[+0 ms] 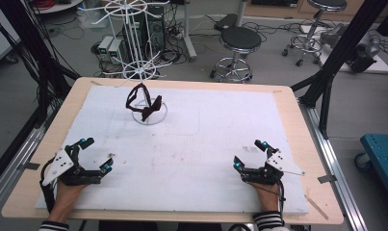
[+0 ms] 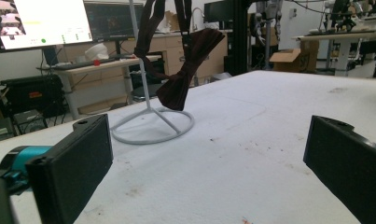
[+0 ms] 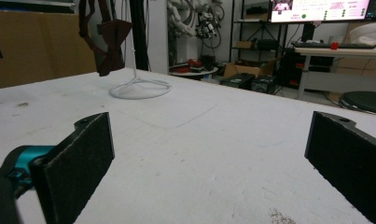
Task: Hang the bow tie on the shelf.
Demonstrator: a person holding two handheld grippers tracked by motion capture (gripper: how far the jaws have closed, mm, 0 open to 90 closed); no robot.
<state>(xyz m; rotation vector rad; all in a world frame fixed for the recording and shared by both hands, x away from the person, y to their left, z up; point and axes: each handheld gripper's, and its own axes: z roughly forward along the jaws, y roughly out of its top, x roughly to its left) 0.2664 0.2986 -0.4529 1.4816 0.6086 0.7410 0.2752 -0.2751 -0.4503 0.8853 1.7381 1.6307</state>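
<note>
1. Both tongs rest at the near edge of the white surface (image 1: 191, 159), left tongs (image 1: 96, 155) near left, right tongs (image 1: 250, 155) near right, each with jaws wide apart and holding nothing.
2. Far left of centre, a dark bow tie (image 1: 144, 103) hangs on a white wire stand (image 1: 150, 118), well apart from both.
3. Up close, the left gripper view shows the tie's knot and straps above the stand's ring base.

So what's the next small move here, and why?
Probably reach the left tool forward toward the bow tie hanging on the white stand: both tools rest open near the table's front edge, and the left sits closer.
</note>
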